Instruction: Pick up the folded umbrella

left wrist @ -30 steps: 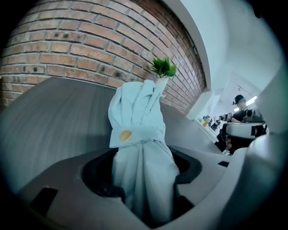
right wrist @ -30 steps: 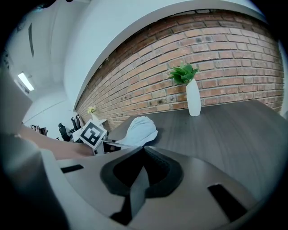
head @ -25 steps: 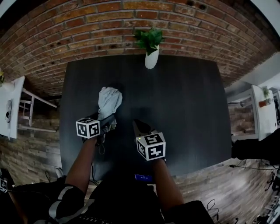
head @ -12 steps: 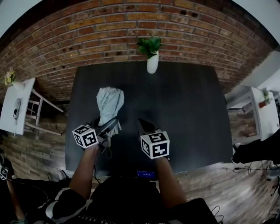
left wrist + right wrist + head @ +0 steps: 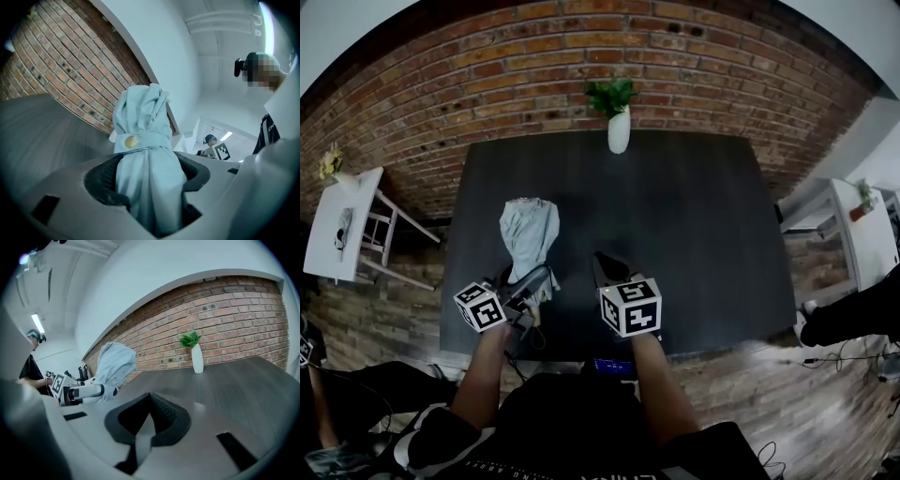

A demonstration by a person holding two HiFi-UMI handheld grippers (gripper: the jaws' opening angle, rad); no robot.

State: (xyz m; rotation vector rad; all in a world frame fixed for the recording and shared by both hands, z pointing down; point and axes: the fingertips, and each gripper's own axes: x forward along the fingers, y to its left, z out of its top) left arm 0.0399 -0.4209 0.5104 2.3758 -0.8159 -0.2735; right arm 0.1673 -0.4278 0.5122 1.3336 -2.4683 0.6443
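The folded umbrella (image 5: 528, 239) is a pale grey-blue bundle held by a strap with a brass button (image 5: 131, 140). My left gripper (image 5: 525, 284) is shut on its lower part, and the canopy end points away over the dark table (image 5: 694, 225). In the left gripper view the umbrella (image 5: 140, 117) fills the space between the pads of the gripper (image 5: 150, 171) and stands against the wall, off the tabletop. My right gripper (image 5: 607, 269) hovers beside it to the right, shut and holding nothing. The right gripper view shows its jaws (image 5: 150, 399) meeting, with the umbrella (image 5: 115, 364) at the left.
A white vase with a green plant (image 5: 619, 131) stands at the table's far edge against the brick wall. White side tables flank the table at the left (image 5: 337, 225) and right (image 5: 853, 225). A person (image 5: 272, 122) stands at the right of the left gripper view.
My left gripper has risen with the umbrella, lifting it off the table and bringing it level. The right gripper has risen a little beside it.
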